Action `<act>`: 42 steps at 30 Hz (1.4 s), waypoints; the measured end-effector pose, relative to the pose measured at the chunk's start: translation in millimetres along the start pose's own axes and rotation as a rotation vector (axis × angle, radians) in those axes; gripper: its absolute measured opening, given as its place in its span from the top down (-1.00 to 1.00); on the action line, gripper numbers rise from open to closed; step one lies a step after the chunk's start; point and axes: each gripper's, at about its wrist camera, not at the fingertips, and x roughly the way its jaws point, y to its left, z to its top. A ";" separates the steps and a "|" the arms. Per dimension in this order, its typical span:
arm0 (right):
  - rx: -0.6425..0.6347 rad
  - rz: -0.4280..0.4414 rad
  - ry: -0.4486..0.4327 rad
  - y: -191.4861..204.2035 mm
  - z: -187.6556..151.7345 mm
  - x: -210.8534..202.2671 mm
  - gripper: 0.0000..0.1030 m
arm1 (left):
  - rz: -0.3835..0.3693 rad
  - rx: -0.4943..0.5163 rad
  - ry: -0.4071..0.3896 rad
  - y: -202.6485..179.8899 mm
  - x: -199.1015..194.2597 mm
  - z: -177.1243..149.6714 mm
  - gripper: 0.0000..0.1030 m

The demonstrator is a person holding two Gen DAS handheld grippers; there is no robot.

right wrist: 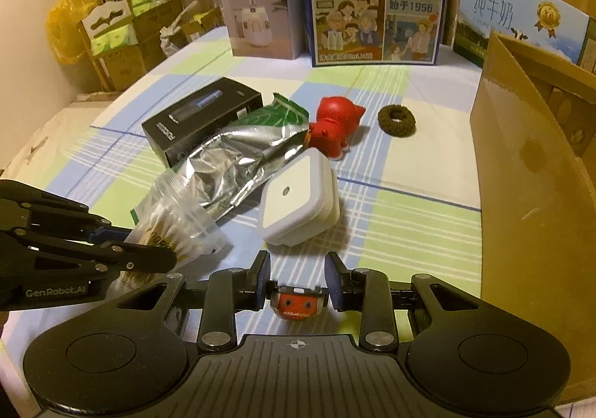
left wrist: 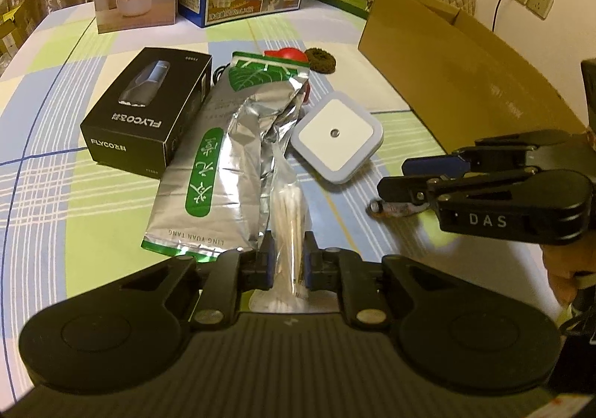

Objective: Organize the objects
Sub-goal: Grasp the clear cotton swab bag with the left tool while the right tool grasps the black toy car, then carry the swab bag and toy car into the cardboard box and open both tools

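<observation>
My left gripper (left wrist: pixel 287 255) is shut on a clear bag of cotton swabs (left wrist: pixel 287 209), which sticks out ahead of it over a silver and green foil pouch (left wrist: pixel 227 157). In the right wrist view the same bag (right wrist: pixel 178 220) sits in the left gripper (right wrist: pixel 149 246) at the left edge. My right gripper (right wrist: pixel 297 263) is shut on a small red-and-clear object (right wrist: pixel 296 300), held deep between the pads. That gripper (left wrist: pixel 393 178) hovers above the table to the right, with the small object (left wrist: pixel 391 209) under it. A white square night light (right wrist: pixel 294 198) lies just ahead of it.
On the checked tablecloth (right wrist: pixel 409 217) lie a black FLYCO box (left wrist: pixel 149 109), a red cat figurine (right wrist: pixel 335 124) and a brown hair tie (right wrist: pixel 396 118). An open cardboard box (right wrist: pixel 532 172) stands at the right. A humidifier box (right wrist: pixel 260 8) and milk cartons (right wrist: pixel 376 1) line the back.
</observation>
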 end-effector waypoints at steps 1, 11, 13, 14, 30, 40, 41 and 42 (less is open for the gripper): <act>0.000 -0.003 0.002 0.4 -0.5 -0.7 0.44 | -0.004 -0.001 -0.003 -0.5 -1.0 0.9 0.79; -0.080 0.018 0.142 10.9 -29.7 8.1 0.44 | -0.013 0.003 0.006 -1.4 -0.6 -0.7 0.79; -0.103 0.005 0.142 14.4 -34.0 5.9 0.42 | -0.014 0.007 0.003 -1.7 -0.8 -0.2 0.79; -0.105 0.003 0.141 15.4 -35.3 5.2 0.38 | -0.016 0.010 0.001 -2.3 -1.1 0.1 0.79; -0.043 -0.001 0.111 10.2 -26.2 13.1 0.45 | -0.020 0.018 0.001 -3.8 -1.5 -1.6 0.79; -0.038 -0.007 0.053 13.9 -19.7 -1.5 0.46 | -0.019 0.019 -0.008 -5.0 -2.7 0.2 0.79; -0.035 -0.010 0.043 13.5 -18.9 -4.0 0.46 | -0.019 0.019 -0.010 -5.6 -3.4 0.6 0.79; -0.032 -0.013 0.035 13.4 -18.3 -5.9 0.46 | -0.019 0.020 -0.013 -6.2 -4.4 1.1 0.79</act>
